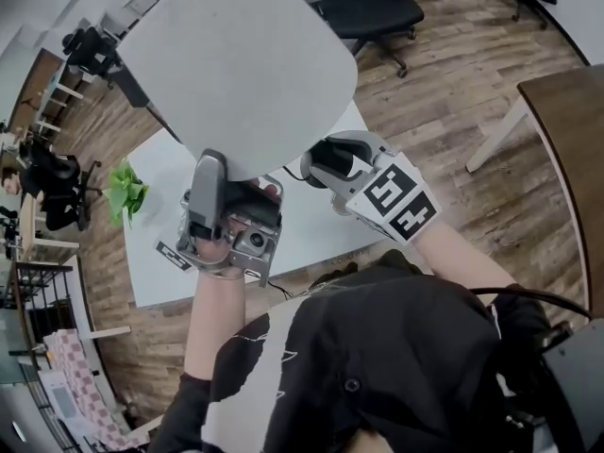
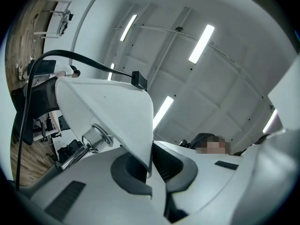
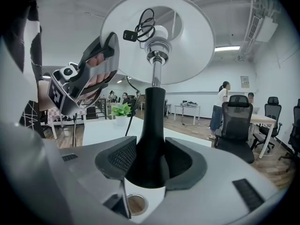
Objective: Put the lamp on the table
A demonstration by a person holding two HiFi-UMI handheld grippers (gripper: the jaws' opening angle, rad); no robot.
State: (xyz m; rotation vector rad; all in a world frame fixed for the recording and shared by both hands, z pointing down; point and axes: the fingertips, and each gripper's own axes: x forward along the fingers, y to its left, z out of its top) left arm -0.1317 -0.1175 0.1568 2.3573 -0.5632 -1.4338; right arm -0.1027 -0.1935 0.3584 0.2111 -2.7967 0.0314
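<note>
Smooth domed lamp shade [image 1: 236,64]; tapered black stem [image 3: 152,125]

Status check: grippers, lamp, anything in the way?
Left gripper shut on rim of white lampshade; right gripper jaws clamped on black stem. Lamp upright over white table, not set down. Small green potted plant at table's edge, off to one side.

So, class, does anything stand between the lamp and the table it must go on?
Nothing visible does. The lamp hangs over the table. A plant stands on it, but off to one side near the edge.
</note>
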